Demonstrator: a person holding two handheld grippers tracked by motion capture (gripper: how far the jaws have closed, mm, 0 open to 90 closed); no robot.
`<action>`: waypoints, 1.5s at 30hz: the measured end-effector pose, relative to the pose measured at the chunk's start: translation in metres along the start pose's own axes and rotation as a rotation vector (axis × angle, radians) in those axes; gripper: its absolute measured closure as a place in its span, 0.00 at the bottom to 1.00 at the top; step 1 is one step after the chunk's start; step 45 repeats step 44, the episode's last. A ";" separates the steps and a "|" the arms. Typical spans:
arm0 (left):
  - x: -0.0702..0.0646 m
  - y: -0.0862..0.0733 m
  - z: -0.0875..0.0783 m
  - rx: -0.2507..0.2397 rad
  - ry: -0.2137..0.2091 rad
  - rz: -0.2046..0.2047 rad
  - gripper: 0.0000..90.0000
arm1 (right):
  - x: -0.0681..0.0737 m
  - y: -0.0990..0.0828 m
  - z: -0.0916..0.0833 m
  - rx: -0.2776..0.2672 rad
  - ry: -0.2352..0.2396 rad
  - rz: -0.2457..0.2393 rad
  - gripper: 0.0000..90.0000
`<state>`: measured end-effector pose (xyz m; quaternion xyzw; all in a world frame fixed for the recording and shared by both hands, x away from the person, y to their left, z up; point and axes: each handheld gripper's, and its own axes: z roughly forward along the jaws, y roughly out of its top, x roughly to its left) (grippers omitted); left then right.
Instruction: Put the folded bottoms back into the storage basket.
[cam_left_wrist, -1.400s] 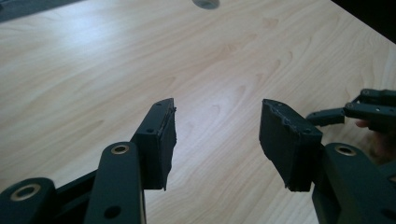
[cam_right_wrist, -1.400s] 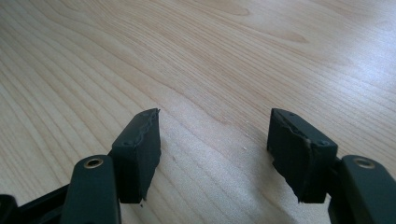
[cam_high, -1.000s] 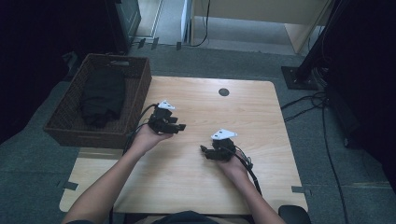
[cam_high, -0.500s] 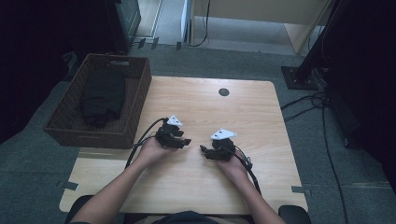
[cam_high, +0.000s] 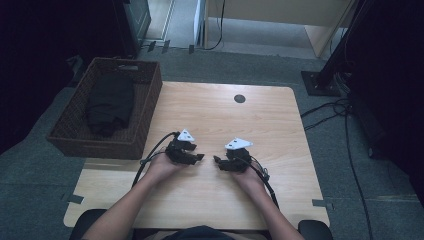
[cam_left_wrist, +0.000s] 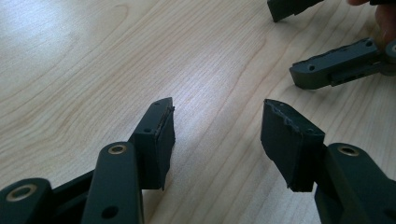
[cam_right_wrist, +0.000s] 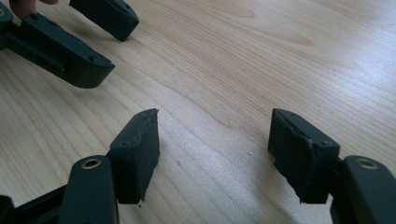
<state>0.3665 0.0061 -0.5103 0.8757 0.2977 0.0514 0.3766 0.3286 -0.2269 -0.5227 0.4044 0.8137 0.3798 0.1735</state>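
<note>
Both grippers rest low on the light wooden table (cam_high: 220, 117), held in a person's hands and facing each other near the front middle. My left gripper (cam_high: 196, 156) is open, and between its jaws (cam_left_wrist: 219, 109) there is only bare wood. My right gripper (cam_high: 218, 161) is also open and holds nothing (cam_right_wrist: 215, 116). A small gap separates the two sets of tips. In the left gripper view the right gripper's fingers (cam_left_wrist: 334, 65) reach in from the upper right. The left gripper's fingers (cam_right_wrist: 65, 53) cross the upper left corner of the right gripper view.
A dark wicker basket (cam_high: 145, 107) stands at the table's left edge with a folded black cloth (cam_high: 109, 102) inside. A round black grommet (cam_high: 239, 98) sits near the table's far edge. Cables (cam_high: 330, 112) lie on the grey carpet to the right.
My left gripper has moved right and towards the person, away from the basket, until it faces the right gripper. The right gripper has barely moved.
</note>
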 end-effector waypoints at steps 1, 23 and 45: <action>-0.001 -0.001 0.000 -0.009 0.003 0.010 0.49 | 0.000 0.000 0.000 0.000 0.000 0.000 0.37; -0.008 -0.009 0.003 -0.045 0.006 0.086 0.34 | 0.001 0.001 0.001 0.005 0.003 -0.003 0.36; -0.012 -0.009 0.004 -0.035 0.026 0.118 0.31 | 0.002 0.001 0.001 0.007 0.007 -0.005 0.35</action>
